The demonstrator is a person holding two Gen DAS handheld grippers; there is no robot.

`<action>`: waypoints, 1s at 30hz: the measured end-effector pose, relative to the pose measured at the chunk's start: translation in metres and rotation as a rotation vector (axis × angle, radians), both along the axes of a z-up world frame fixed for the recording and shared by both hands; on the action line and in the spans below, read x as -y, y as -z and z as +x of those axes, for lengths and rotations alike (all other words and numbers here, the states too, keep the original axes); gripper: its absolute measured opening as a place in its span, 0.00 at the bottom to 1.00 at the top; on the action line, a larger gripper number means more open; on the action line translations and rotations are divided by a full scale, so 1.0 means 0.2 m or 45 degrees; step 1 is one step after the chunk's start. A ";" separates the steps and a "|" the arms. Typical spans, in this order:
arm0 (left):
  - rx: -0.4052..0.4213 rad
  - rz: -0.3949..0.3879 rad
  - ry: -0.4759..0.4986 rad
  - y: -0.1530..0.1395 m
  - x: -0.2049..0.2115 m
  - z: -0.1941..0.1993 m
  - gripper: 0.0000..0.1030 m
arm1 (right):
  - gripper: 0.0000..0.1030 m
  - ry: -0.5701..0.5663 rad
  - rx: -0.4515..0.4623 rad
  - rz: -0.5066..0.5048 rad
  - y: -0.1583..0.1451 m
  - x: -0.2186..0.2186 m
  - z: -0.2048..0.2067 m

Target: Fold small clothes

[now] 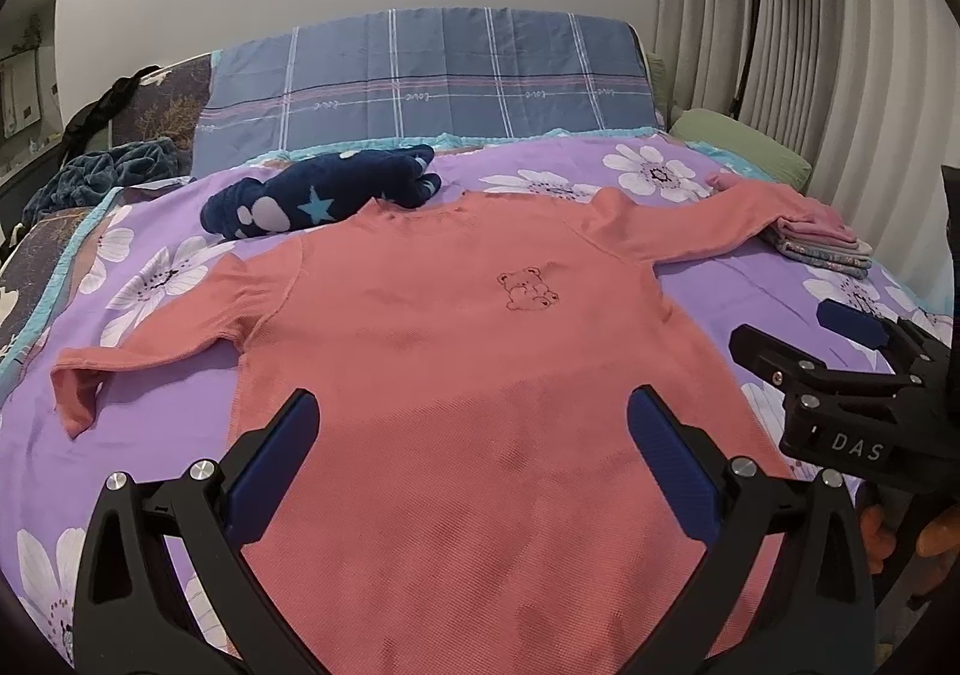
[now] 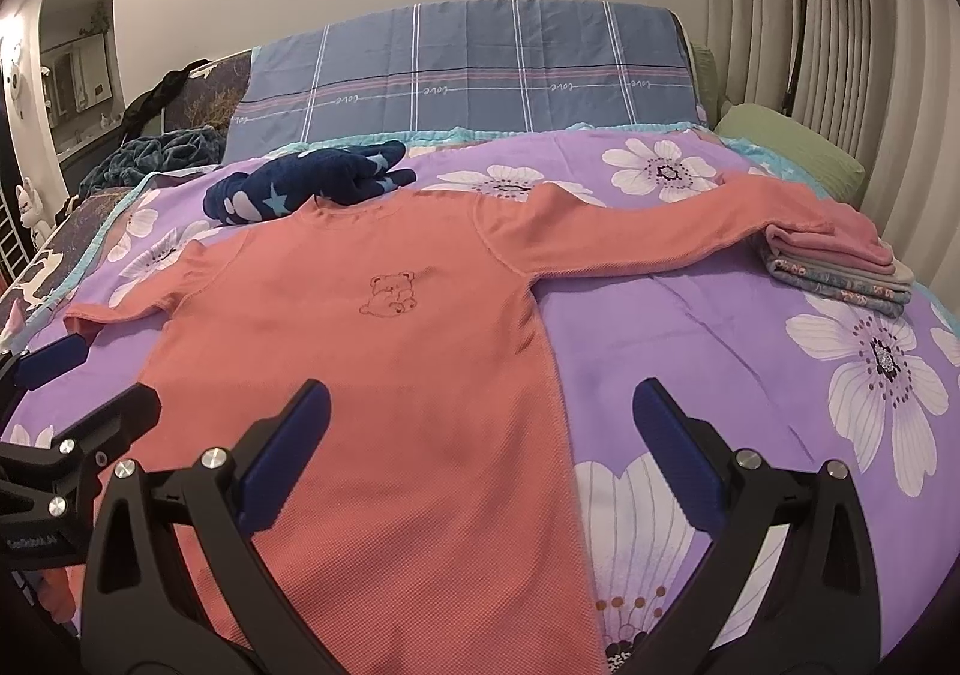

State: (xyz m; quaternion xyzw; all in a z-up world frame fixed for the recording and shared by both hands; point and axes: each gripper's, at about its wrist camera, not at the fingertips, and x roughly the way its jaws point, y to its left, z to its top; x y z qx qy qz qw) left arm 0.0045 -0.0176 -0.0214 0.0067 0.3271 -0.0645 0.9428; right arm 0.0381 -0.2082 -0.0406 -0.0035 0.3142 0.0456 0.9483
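Two grippers hung over the near end of a purple flowered bedspread (image 1: 750,279), both with their blue-padded fingers spread wide and nothing between them. The left gripper (image 1: 474,423) sat above the lower body of a coral long-sleeved shirt (image 1: 456,327), so that the cloth filled the gap between its fingers without either pad closing on it. The right gripper (image 2: 480,417) stood just to the right of it, straddling the shirt's right side edge: its left finger (image 2: 288,453) was over the fabric and its right finger (image 2: 672,453) over bare bedspread. The shirt lay flat and face up, a small bear motif (image 2: 389,294) on the chest, collar toward the headboard, both sleeves stretched outward. The right sleeve's cuff rested on a stack of folded clothes (image 2: 840,270) near the right edge of the bed. A dark blue garment with stars (image 1: 318,192) lay bunched beside the collar, touching the shirt's left shoulder. Behind it stood a blue checked pillow (image 1: 432,75), and a green pillow (image 2: 786,147) lay at the far right corner.
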 end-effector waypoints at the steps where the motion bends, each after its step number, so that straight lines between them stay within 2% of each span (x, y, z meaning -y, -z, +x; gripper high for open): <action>1: -0.001 -0.004 0.003 0.00 0.00 0.00 0.99 | 0.98 -0.001 0.000 -0.001 0.00 0.00 0.00; 11: -0.007 -0.052 -0.007 0.04 -0.04 0.02 0.99 | 0.98 0.026 -0.024 0.010 0.02 0.01 0.03; 17: 0.041 -0.120 -0.056 0.05 -0.14 0.02 0.99 | 0.98 0.008 -0.016 0.047 0.03 0.01 0.03; 18: 0.054 -0.130 -0.081 0.06 -0.18 0.02 0.93 | 0.98 0.004 -0.014 0.081 0.04 0.02 0.03; 19: 0.061 -0.146 -0.121 0.06 -0.23 0.03 0.89 | 0.90 0.002 -0.015 0.112 0.04 0.04 0.04; 20: 0.055 -0.160 -0.146 0.07 -0.28 0.04 0.81 | 0.77 0.004 -0.021 0.145 0.04 0.05 0.04; 21: 0.038 -0.185 -0.178 0.08 -0.33 0.06 0.71 | 0.68 0.008 -0.036 0.182 0.05 0.07 0.05; 22: 0.011 -0.232 -0.224 0.10 -0.42 0.07 0.67 | 0.47 0.011 -0.056 0.201 0.06 0.09 0.07; 23: -0.012 -0.277 -0.256 0.12 -0.49 0.08 0.57 | 0.29 0.008 -0.085 0.210 0.07 0.09 0.09; 24: -0.036 -0.330 -0.288 0.14 -0.57 0.09 0.50 | 0.24 0.003 -0.109 0.208 0.08 0.10 0.10; 26: -0.101 -0.477 -0.401 0.20 -0.79 0.12 0.44 | 0.22 -0.001 -0.115 0.199 0.09 0.09 0.12; 30: -0.116 -0.654 -0.588 0.26 -1.15 0.14 0.43 | 0.22 -0.025 -0.099 0.156 0.10 0.06 0.12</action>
